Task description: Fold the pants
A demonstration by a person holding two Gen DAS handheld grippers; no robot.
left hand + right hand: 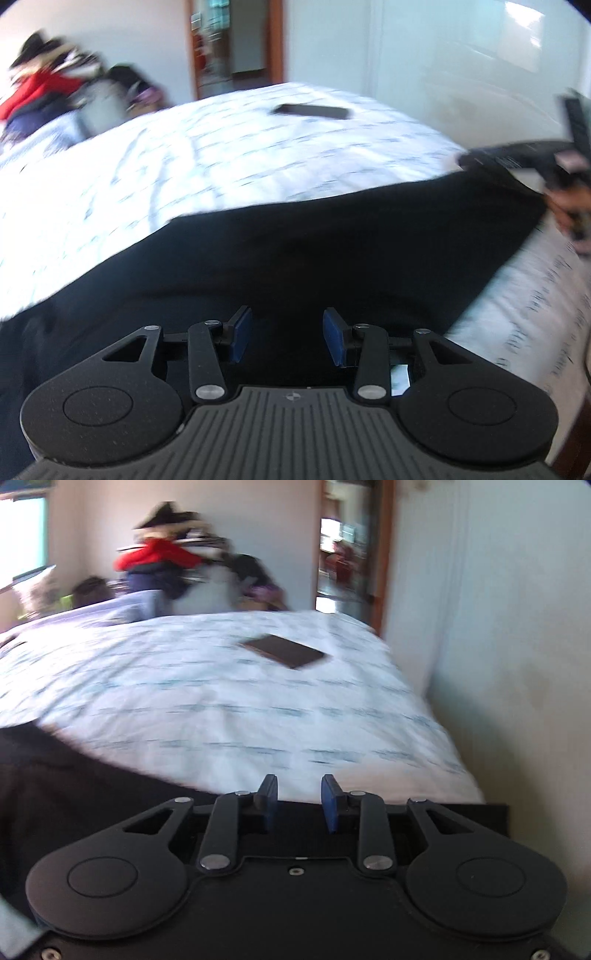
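Black pants (295, 258) spread on white printed bedsheet (184, 166), print too blurred to read. Left gripper (287, 338) & right gripper (299, 803): jaws apart, nothing held, over pants edge. Dark phone (286, 651) further up sheet.

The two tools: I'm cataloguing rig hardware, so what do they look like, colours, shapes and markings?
Both the left tool and right tool are matte black, with two round discs, triangular cut-outs, silver screws on the linkage bars, and flat blue pads on the fingers. The left body is ribbed grey with a small round logo. No cables or sleeves are clearly visible.
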